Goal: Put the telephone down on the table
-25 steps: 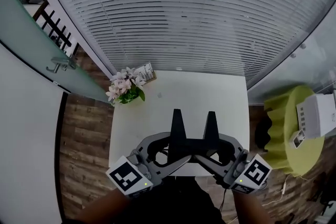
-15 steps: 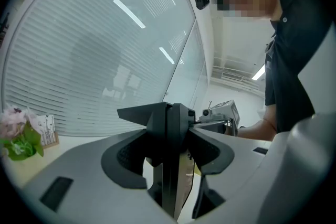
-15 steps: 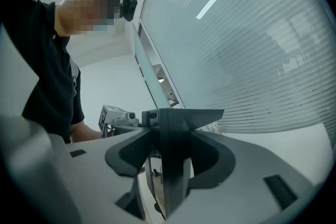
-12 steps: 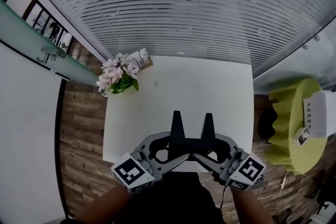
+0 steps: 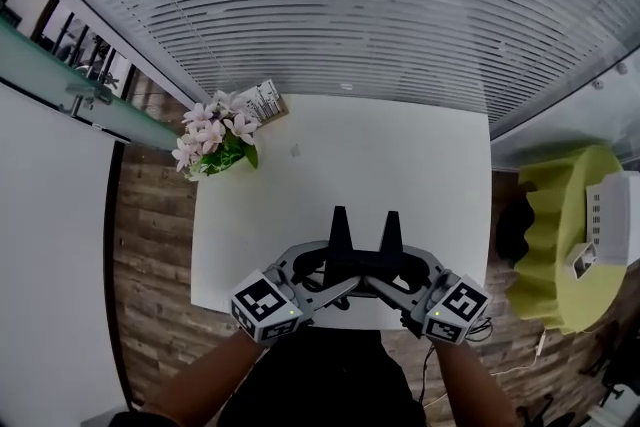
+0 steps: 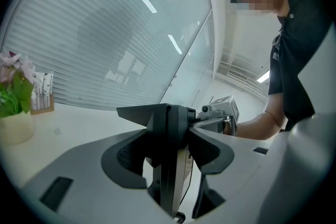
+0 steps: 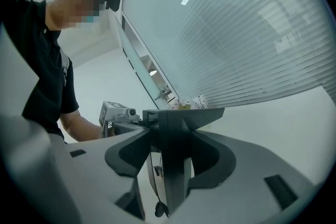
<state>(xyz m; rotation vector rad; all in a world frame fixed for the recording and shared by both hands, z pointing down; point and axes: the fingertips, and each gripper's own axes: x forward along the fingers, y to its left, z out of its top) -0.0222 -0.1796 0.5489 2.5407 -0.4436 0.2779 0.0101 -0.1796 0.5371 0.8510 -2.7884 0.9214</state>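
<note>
Both hand-held grippers and the telephone (image 5: 362, 261) between them are sitting lower than a second ago, closer over the surface (image 5: 410, 165). The left hand-held gripper (image 5: 333, 265) is clamping the telephone's left end and the right hand-held gripper (image 5: 393, 265) its right end — each pair of jaws is standing wide yet pressing on the black body. The telephone is hanging well apart from the flower pot (image 5: 213, 143), diagonally across from it, toward the person. Its long axis is running side to side between the two hands, its two horns pointing toward the flower pot's edge of the surface. Neither hand is nearer — the set-down is looking like a straight drop, both ends together. Whether it is already touching, I am not managing to tell.
</note>
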